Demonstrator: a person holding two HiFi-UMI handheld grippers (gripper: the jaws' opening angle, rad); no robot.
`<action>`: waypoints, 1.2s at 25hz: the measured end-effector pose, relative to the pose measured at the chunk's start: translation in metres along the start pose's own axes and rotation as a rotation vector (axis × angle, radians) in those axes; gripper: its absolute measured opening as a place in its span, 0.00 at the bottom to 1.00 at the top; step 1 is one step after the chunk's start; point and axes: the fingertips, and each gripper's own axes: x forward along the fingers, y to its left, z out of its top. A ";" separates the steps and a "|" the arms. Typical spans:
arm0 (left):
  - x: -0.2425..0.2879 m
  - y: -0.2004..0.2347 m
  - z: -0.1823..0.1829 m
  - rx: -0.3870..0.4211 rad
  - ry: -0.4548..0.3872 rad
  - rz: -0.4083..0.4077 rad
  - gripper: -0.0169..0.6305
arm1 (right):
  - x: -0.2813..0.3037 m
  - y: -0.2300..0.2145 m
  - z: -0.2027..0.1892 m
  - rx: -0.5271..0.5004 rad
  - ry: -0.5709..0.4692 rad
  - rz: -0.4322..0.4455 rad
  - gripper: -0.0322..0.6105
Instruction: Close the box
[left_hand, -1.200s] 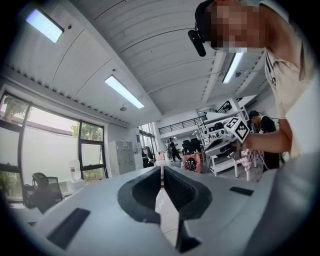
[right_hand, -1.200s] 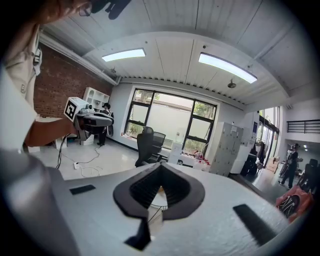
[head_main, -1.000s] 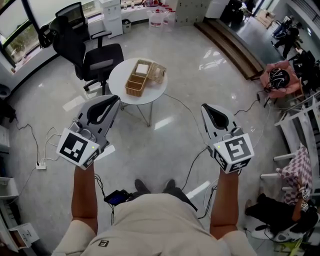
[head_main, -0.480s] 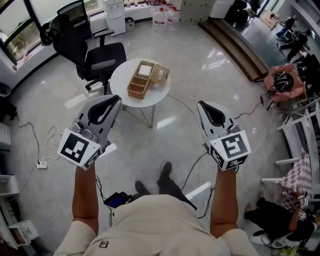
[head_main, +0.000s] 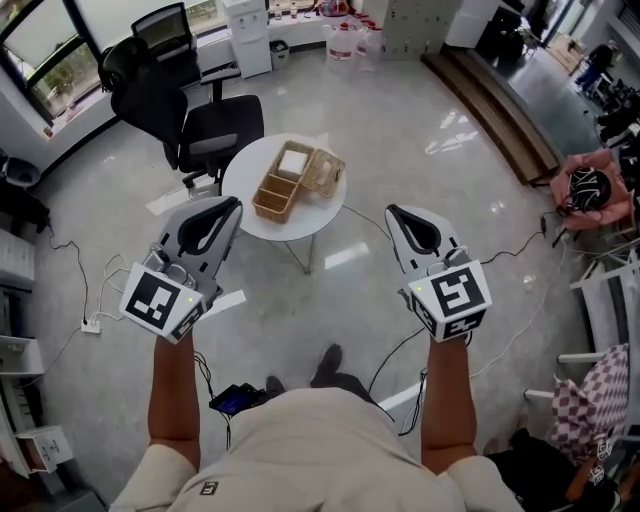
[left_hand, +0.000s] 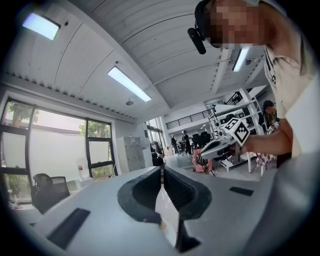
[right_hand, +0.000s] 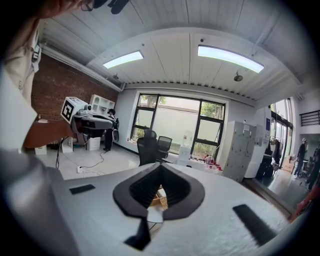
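Note:
A wicker box (head_main: 274, 192) stands on a small round white table (head_main: 245, 168), its lid (head_main: 324, 170) swung open to the right and something white inside. Both grippers are held over the floor short of the table, apart from the box. The left gripper (head_main: 231, 204) points at the table's near left edge, jaws together and empty. The right gripper (head_main: 392, 212) is right of the table, also shut on nothing. In the right gripper view a piece of the wicker box (right_hand: 160, 196) shows behind the closed jaws of the right gripper (right_hand: 161, 166). The left gripper (left_hand: 161, 170) looks out across the room.
A black office chair (head_main: 205, 122) stands just behind the table. Cables and a power strip (head_main: 89, 325) lie on the glossy floor at the left. A black device (head_main: 238, 399) lies by the person's foot (head_main: 327, 362). A pink bag (head_main: 590, 191) and racks are at the right.
The person has stepped forward, and both grippers have moved closer to the table, which now sits nearer in the head view. Both sets of jaws stay together.

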 end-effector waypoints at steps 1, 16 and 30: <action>0.009 -0.001 0.000 0.005 -0.001 0.002 0.06 | 0.004 -0.007 -0.001 -0.001 -0.003 0.009 0.04; 0.094 0.017 -0.014 0.015 0.029 0.013 0.06 | 0.057 -0.073 -0.020 0.024 -0.020 0.052 0.04; 0.154 0.136 -0.063 -0.002 0.038 -0.132 0.06 | 0.175 -0.084 -0.008 0.032 0.037 -0.061 0.04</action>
